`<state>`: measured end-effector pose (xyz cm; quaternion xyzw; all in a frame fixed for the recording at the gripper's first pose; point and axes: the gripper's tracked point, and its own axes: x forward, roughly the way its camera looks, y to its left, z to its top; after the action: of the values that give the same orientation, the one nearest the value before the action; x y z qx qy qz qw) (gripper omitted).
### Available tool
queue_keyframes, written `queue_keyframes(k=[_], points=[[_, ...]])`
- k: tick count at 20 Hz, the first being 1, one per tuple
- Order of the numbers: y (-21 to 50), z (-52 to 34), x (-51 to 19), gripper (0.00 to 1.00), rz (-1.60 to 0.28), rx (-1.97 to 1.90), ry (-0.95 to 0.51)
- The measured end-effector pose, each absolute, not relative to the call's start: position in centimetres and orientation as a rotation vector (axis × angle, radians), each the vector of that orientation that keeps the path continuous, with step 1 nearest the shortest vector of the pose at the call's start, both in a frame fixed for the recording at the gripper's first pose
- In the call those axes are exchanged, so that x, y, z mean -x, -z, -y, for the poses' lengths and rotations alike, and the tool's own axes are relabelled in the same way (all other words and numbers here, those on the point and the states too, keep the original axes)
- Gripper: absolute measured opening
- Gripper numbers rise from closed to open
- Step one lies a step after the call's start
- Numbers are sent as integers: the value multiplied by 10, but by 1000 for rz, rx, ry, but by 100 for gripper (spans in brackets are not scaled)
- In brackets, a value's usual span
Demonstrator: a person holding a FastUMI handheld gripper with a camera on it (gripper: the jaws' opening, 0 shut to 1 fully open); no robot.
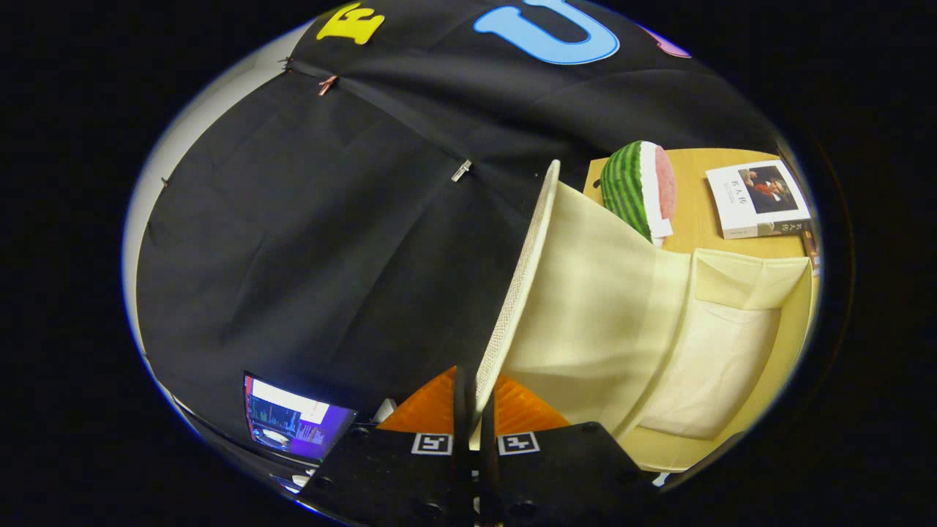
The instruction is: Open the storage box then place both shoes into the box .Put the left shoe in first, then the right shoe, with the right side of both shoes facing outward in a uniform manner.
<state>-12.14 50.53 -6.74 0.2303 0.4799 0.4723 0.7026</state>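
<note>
My gripper (476, 399) is shut on the front edge of the storage box's lid (521, 271), a thin cream flap with a woven texture. The view is rolled sideways. The lid stands lifted, edge-on to me, running away from the fingers. Behind it the pale yellow fabric storage box (794, 315) lies open, its cream inner lining (622, 307) showing with nothing seen inside. Both fingers (460, 410) press the lid edge from either side.
A wooden table (695, 219) carries the box. Beyond the box lie a toy watermelon slice (637, 189) and a book (758, 199). A lit screen (293, 424) sits beside the fingers.
</note>
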Motion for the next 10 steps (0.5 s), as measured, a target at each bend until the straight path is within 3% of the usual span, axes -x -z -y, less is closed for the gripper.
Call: queue_keyframes(k=[3, 5, 9, 10], points=[[72, -515, 121, 8, -1076, -503, -1052], [70, -517, 118, 14, -1044, -491, -1059], [57, -490, 97, 100, -918, -397, -1024], [52, -477, 86, 98, -871, -374, -1004]])
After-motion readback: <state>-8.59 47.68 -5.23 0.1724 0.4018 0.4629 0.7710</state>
